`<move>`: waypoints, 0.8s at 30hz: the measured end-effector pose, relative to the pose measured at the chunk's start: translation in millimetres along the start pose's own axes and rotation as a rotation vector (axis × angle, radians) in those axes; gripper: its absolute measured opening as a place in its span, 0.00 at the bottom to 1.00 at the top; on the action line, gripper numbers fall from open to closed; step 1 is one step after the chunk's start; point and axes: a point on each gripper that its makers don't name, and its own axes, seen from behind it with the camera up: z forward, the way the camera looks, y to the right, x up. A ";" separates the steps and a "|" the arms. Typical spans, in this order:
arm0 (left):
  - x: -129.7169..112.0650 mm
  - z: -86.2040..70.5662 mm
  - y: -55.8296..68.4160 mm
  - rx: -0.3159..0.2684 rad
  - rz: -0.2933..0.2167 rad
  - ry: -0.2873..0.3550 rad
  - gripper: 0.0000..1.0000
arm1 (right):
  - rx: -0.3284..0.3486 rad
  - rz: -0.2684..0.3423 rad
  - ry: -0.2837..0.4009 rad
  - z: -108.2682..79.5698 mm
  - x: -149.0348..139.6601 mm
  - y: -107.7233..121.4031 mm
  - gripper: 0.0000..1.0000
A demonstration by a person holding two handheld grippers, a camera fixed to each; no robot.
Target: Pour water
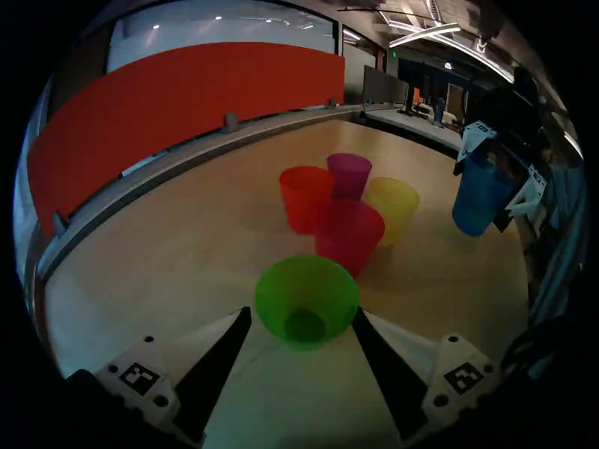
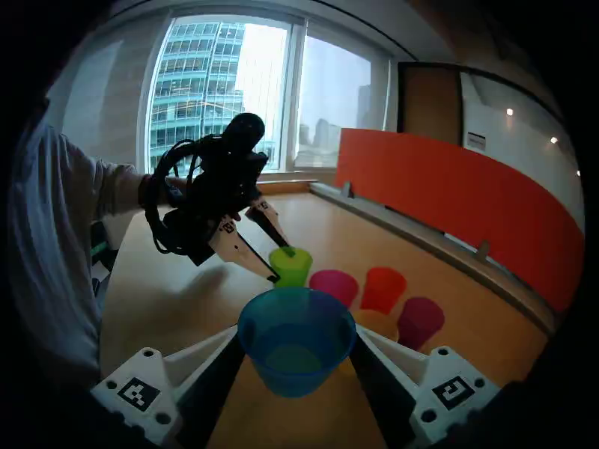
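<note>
Left gripper (image 1: 301,313) clamps tapered translucent green cup (image 1: 305,295); right gripper (image 2: 296,334), blue cup (image 2: 296,355).

Left gripper view low over table (image 1: 187,239), facing orange partition (image 1: 165,105), right gripper view facing windows (image 2: 217,90), both sharing green cup (image 1: 306,299).

The left hand-held gripper (image 1: 299,323) presses both fingers against a green cup (image 1: 305,295), one finger on each side just below the rim. The right hand-held gripper (image 2: 296,340) clamps a blue cup (image 2: 296,359) in the same way and holds it upright. In the right gripper view, an arm in a light sleeve (image 2: 64,224) reaches in from the left to the left hand-held gripper, whose fingers slope downward.
</note>
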 end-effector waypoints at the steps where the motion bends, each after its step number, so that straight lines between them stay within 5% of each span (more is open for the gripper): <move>1: 0.2 1.9 0.0 0.000 -0.001 -0.002 1.00 | -0.004 0.003 0.003 -1.5 0.2 1.0 0.91; 13: 3.7 12.0 2.3 0.008 0.013 -0.005 0.99 | -0.023 0.020 0.014 -11.1 -3.4 8.7 0.91; 24: 6.0 13.0 4.2 0.018 0.020 0.005 0.86 | -0.029 0.020 0.023 -14.0 -1.5 9.8 0.91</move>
